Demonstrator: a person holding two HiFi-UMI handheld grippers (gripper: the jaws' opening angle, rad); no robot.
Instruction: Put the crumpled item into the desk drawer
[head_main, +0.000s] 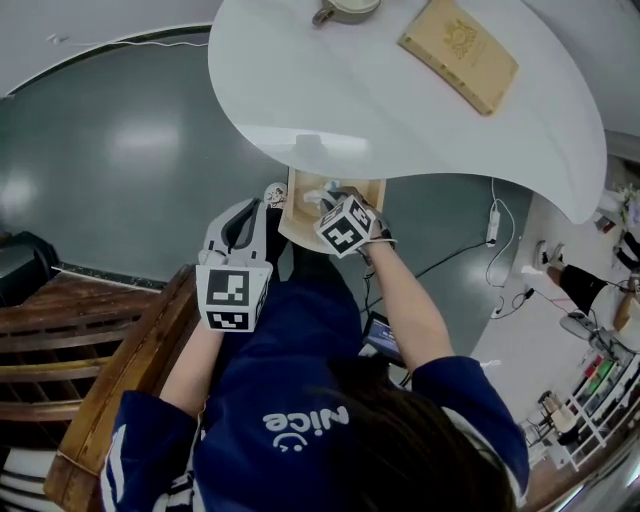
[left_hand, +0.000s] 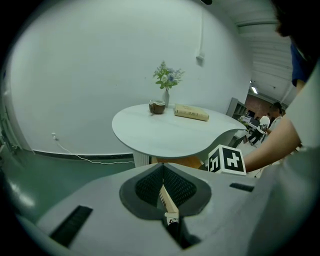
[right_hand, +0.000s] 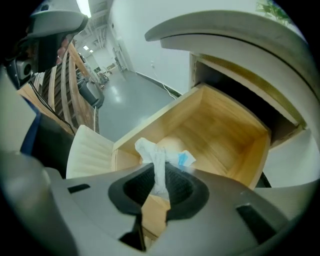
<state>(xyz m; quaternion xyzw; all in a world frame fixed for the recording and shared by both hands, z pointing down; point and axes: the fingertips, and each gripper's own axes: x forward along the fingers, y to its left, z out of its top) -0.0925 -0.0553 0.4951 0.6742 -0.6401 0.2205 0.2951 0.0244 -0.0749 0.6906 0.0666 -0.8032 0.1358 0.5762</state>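
As it hangs over drawer (right_hand: 227, 125), right gripper (right_hand: 159, 189) pinches crumpled item (right_hand: 151, 151).

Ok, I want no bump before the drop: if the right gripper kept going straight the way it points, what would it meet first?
Probably the open drawer's wooden floor, though depth is unclear. The crumpled item in the right gripper's jaws would likely touch first.

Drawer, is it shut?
No, the drawer is pulled out from under the desk, and the right tongs hold the crumpled item over it.
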